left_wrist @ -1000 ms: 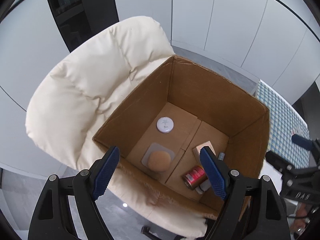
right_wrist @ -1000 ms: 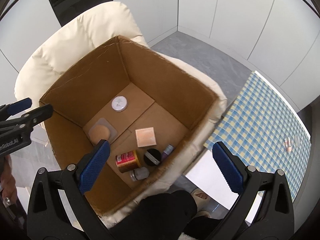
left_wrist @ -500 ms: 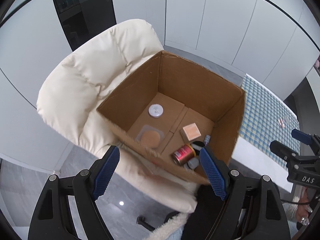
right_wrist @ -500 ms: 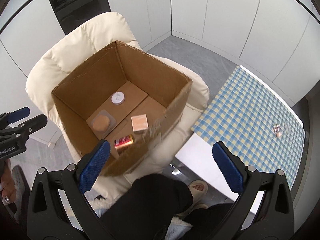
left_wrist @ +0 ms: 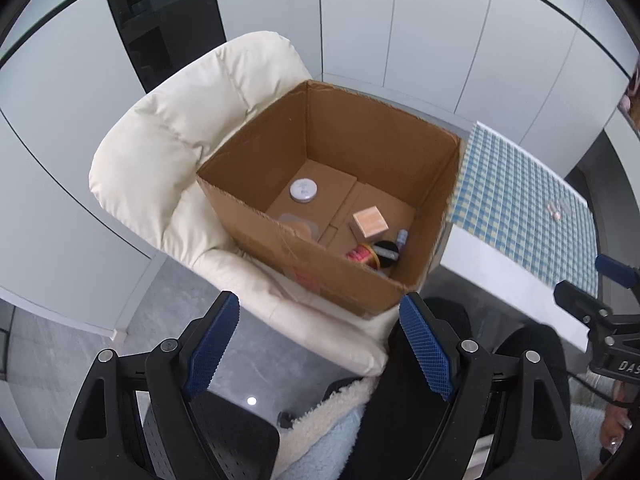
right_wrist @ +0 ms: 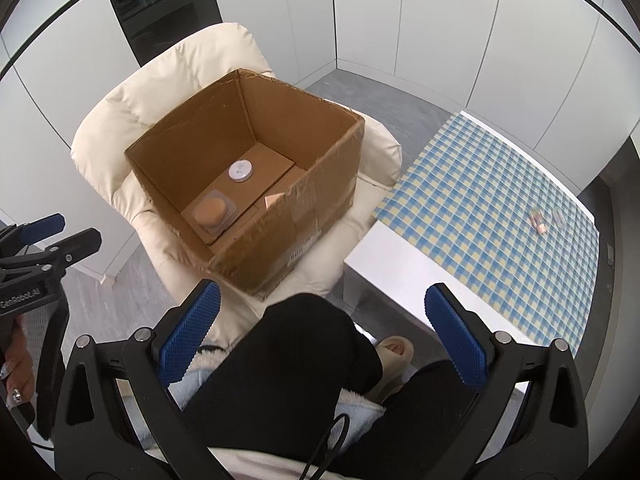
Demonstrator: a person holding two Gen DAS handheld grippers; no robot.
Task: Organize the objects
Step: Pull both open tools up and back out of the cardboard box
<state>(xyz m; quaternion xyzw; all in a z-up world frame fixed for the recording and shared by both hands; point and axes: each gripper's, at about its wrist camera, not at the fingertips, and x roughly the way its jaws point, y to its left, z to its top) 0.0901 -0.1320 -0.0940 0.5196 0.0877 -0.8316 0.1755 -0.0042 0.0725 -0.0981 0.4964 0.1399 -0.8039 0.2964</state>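
Left wrist view: open brown cardboard box sits on the seat of a cream padded chair. Inside on the box floor: a small round white tin, a flat clear packet with a tan round puff half hidden by the near wall, a small peach-coloured square box, a red can lying on its side, a black round lid touching the can, and a thin lilac tube just beside it (tube end hidden). The left gripper hangs above the chair's front edge, jaws wide apart, nothing between the blue pads. The right gripper is the same: jaws apart, empty, over the person's black-trousered leg. A table with a blue-and-yellow checked cloth stands to the right of the chair; two tiny items lie on it near its far edge, well apart from the box (too small to tell what). A beige slipper shows below the table edge.
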